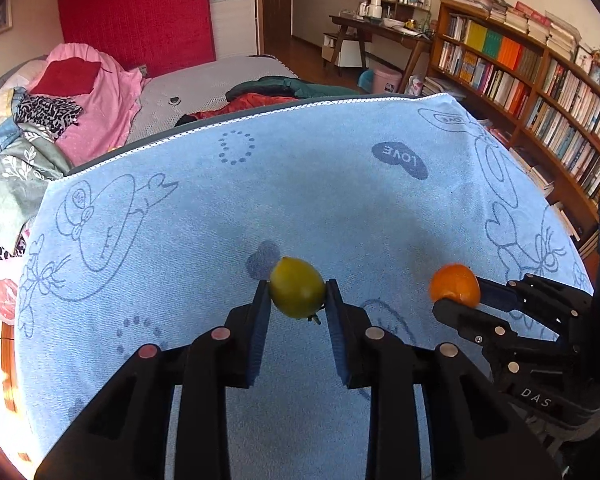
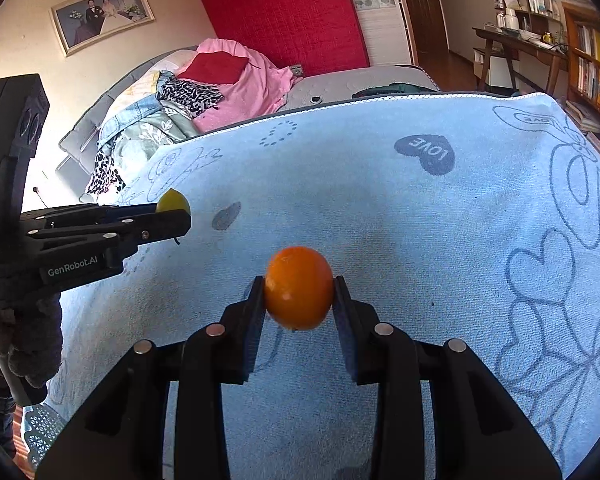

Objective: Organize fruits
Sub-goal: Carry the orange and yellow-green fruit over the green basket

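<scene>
Blue towel (image 2: 380,208) reads "LOVE"; left tool (image 2: 172,222) reads "GenRobot.AI".

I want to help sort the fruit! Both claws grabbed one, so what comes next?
Probably carry both away to a sorting spot. The left claw grips the yellow-green fruit, the right claw the orange, and the blue towel shows no bowl.

We see a yellow-green lemon (image 1: 297,293), an orange (image 2: 299,287), and a light blue towel (image 1: 340,200) with darker blue hearts and doodles.
</scene>
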Demonstrator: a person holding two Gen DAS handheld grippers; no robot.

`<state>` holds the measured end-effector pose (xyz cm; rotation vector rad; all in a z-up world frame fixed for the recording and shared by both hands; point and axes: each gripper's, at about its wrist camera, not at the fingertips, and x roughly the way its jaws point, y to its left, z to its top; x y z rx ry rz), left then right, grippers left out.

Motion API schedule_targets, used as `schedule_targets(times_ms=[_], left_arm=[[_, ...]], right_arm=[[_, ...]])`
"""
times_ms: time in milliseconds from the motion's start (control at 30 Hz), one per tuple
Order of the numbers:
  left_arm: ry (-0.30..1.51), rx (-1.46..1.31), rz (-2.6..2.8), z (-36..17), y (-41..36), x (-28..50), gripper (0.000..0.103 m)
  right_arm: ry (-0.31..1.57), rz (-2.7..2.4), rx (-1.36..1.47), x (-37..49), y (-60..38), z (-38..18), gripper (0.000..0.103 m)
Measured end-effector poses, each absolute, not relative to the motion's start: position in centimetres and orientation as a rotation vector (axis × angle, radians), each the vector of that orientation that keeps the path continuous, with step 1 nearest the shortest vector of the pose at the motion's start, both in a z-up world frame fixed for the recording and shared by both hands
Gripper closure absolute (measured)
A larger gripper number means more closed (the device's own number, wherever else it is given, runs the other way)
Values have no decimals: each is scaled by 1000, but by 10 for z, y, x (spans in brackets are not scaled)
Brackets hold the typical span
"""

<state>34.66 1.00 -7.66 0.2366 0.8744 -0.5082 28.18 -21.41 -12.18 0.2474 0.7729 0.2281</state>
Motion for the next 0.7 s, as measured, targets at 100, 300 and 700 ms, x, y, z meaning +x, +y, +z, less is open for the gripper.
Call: schedule_targets(times_ms=[100, 300, 700], left_arm=[[844, 232, -489, -62, 25, 327, 75], [807, 209, -435, -38, 53, 284, 75], [776, 177, -349, -20, 110, 186, 75]], right_arm=[[753, 260, 246, 268, -205, -111, 69], [720, 327, 248, 238, -185, -87, 69], [708, 466, 218, 172, -134, -67, 69]])
